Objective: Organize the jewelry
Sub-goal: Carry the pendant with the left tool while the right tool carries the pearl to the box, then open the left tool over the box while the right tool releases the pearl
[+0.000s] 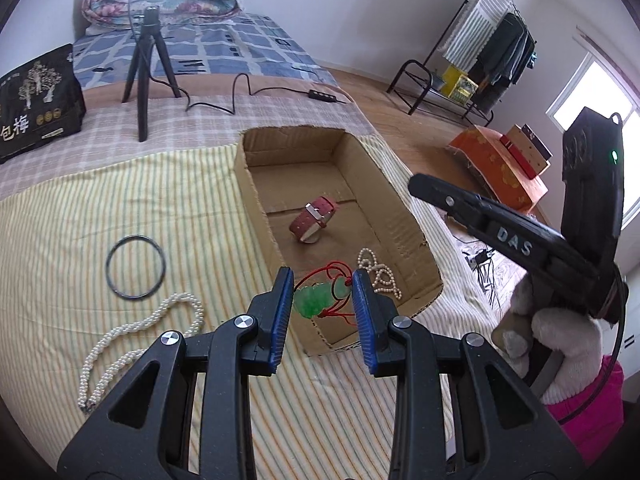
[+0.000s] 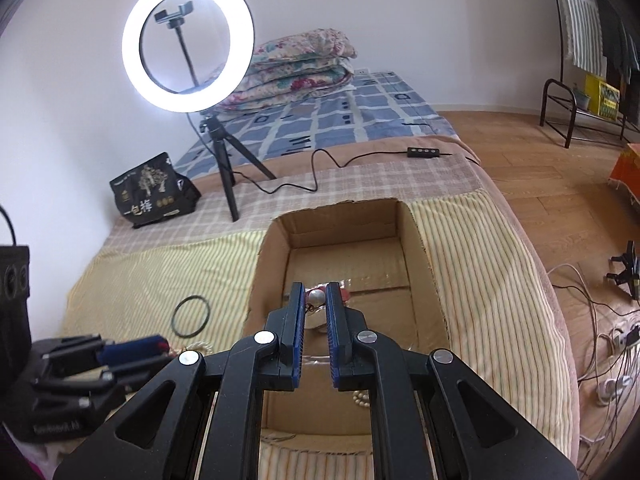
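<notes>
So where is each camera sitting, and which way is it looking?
Left wrist: sits on the left gripper, looking down past its fingers at the cardboard box; a gloved hand holds the right gripper.
Right wrist: sits on the right gripper, looking down into the cardboard box; the left gripper shows lower left.
Both see the box, black ring and tripod.

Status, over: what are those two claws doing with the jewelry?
Left claw shut on jade pendant. Right claw shut on pearl piece, above box. Bangle, pearl necklace lie on bed. Nothing blocking.
</notes>
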Tool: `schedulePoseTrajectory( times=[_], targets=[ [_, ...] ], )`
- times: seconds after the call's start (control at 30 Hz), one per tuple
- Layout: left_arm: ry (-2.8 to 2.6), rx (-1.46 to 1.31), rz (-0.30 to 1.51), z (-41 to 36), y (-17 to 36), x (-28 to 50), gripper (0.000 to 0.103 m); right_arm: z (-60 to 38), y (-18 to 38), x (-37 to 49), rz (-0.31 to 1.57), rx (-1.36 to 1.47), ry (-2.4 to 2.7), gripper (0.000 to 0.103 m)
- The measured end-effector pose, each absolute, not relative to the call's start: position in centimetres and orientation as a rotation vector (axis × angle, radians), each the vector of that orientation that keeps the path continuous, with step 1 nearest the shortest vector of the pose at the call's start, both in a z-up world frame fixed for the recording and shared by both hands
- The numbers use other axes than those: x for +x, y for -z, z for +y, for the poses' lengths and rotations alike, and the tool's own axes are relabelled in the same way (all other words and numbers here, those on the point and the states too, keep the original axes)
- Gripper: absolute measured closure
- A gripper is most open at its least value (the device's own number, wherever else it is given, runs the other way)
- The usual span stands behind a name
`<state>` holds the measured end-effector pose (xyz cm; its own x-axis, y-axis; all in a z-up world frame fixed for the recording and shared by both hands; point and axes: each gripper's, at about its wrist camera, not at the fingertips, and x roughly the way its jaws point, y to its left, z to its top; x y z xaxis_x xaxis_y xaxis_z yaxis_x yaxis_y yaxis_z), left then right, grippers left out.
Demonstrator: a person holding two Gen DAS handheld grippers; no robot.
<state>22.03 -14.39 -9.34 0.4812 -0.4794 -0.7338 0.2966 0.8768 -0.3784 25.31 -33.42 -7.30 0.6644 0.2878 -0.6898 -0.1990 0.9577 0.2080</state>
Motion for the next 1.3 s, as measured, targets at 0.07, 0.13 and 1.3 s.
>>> schedulePoseTrajectory(
  times=[0.07,0.13,1.3],
  targets=[
    [0.478,-0.203,0.964,-15.1,9.7,22.2,0.073,-33.6,7.7,26.0,0.807,0.125,-0.265,0.094],
    [0.481,-0.199,0.97,-15.7,10.0,22.4,0.073,-33.9,8.0,26.5,0.815,0.128,-0.252,0.094],
    [0.488,-0.103,0.986,-18.4,11.3,22.1,0.055,-35.7,9.3,29.1,0.846,0.157,-0.103,0.042]
  ],
)
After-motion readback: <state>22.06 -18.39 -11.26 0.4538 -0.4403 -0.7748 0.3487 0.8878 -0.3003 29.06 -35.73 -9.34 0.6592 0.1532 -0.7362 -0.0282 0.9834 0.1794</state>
